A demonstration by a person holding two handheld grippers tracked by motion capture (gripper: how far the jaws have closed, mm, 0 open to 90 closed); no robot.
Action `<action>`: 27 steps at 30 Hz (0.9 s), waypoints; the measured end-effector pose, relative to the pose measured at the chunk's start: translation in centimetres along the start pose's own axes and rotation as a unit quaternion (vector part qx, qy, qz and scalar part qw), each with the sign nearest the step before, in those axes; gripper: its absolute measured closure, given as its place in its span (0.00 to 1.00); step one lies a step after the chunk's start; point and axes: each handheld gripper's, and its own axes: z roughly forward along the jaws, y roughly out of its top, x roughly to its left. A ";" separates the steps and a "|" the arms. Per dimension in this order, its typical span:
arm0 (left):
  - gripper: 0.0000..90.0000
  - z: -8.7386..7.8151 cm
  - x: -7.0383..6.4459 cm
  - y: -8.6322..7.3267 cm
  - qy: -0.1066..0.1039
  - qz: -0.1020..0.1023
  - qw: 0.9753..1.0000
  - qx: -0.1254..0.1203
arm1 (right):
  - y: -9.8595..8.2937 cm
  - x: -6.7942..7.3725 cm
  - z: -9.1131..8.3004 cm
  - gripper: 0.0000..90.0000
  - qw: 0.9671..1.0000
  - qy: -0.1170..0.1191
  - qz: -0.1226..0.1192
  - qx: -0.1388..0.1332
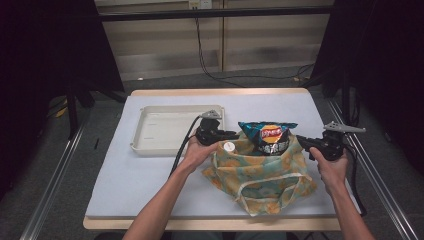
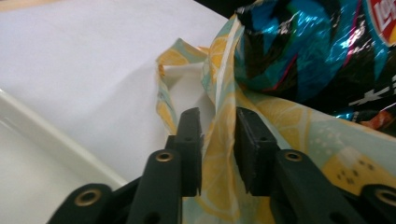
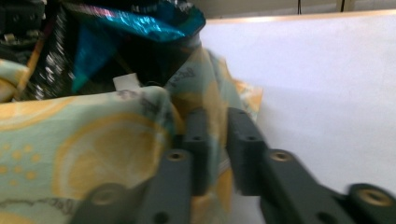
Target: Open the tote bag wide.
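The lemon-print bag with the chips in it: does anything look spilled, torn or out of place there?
Nothing is spilled or torn. The chip bag just pokes out of the cloth bag, whose edges the left gripper and right gripper are pinching.

Lab-type recording bay: padded desk (image 1: 150,175) fenced by metal rails (image 1: 55,170), black curtains (image 1: 45,40) either side, cables (image 1: 210,65) trailing at upper centre.

My left gripper (image 2: 218,135) pinches the lemon-print bag (image 2: 224,154) rim between its jaws; a blue chip packet (image 2: 308,51) sits inside (tray edge (image 2: 56,140) at left).
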 end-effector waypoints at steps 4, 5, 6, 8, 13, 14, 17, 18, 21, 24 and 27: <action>0.67 -1.4 -0.2 0.0 0.017 -0.004 1.000 -0.024 | 0.8 0.4 -1.0 0.70 1.000 0.001 -0.005 -0.018; 0.66 -1.8 -0.2 0.0 0.016 -0.004 0.999 -0.033 | 1.1 0.5 -1.3 0.67 1.000 0.001 -0.009 -0.025; 0.65 -2.2 -0.3 0.0 0.019 -0.007 0.999 -0.037 | 1.4 0.6 -1.6 0.64 0.999 0.001 -0.010 -0.030; 0.61 -3.1 -0.4 -0.1 0.024 -0.003 0.999 -0.044 | 1.8 1.0 -2.3 0.58 0.999 0.006 -0.008 -0.040; 0.57 -5.7 -1.2 -0.2 0.030 0.012 0.998 -0.060 | 2.2 2.6 -3.9 0.50 0.998 0.016 -0.026 -0.052; 0.56 -6.1 -1.4 -0.3 0.033 0.014 0.998 -0.061 | 2.3 3.0 -4.2 0.49 0.998 0.019 -0.032 -0.052; 0.56 -7.6 -2.3 -0.3 0.037 0.027 0.997 -0.066 | 2.4 4.4 -4.9 0.45 0.997 0.029 -0.044 -0.056; 0.56 -8.1 -2.5 -0.3 0.038 0.030 0.996 -0.068 | 2.5 4.8 -5.2 0.44 0.997 0.034 -0.049 -0.055; 0.56 -9.7 -3.3 -0.6 0.042 0.040 0.995 -0.075 | 2.5 6.2 -5.9 0.42 0.996 0.047 -0.061 -0.052; 0.55 -11.1 -4.3 -1.3 0.042 0.045 0.995 -0.076 | 2.1 7.6 -6.6 0.41 0.995 0.067 -0.063 -0.048; 0.55 -11.9 -5.4 -2.3 0.028 0.053 0.995 -0.076 | 1.2 8.7 -6.9 0.40 0.994 0.085 -0.067 -0.035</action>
